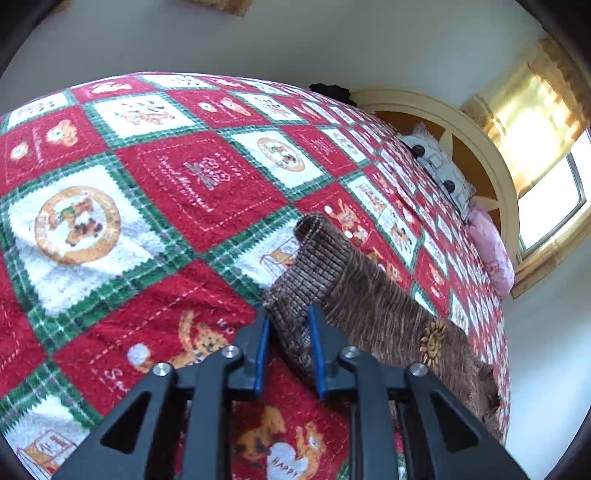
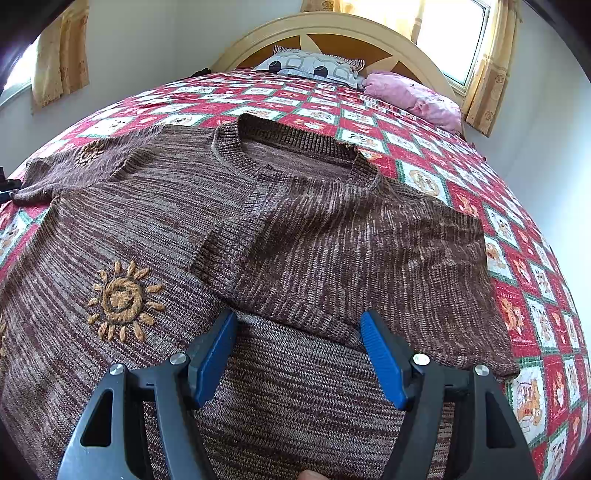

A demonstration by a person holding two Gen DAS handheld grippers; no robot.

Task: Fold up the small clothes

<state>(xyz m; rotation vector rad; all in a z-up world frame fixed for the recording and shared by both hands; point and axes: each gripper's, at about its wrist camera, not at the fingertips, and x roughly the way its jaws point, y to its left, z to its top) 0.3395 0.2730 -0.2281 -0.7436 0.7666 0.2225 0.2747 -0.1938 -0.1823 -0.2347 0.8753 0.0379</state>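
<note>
A brown knitted sweater (image 2: 155,206) with orange sun motifs lies flat on the bed, neck toward the headboard. Its right sleeve (image 2: 332,251) is folded across the chest. My right gripper (image 2: 299,328) is open just above the sweater's middle, its blue pads either side of the folded sleeve's lower edge. In the left wrist view my left gripper (image 1: 290,321) is shut on the ribbed cuff of the other sleeve (image 1: 314,258) and holds it lifted above the quilt; the sleeve trails back to the right.
The bed is covered by a red, green and white patchwork quilt (image 1: 177,184). A patterned pillow (image 2: 314,66) and a pink pillow (image 2: 410,92) lie by the cream headboard (image 2: 332,26). A bright curtained window (image 2: 454,33) is behind.
</note>
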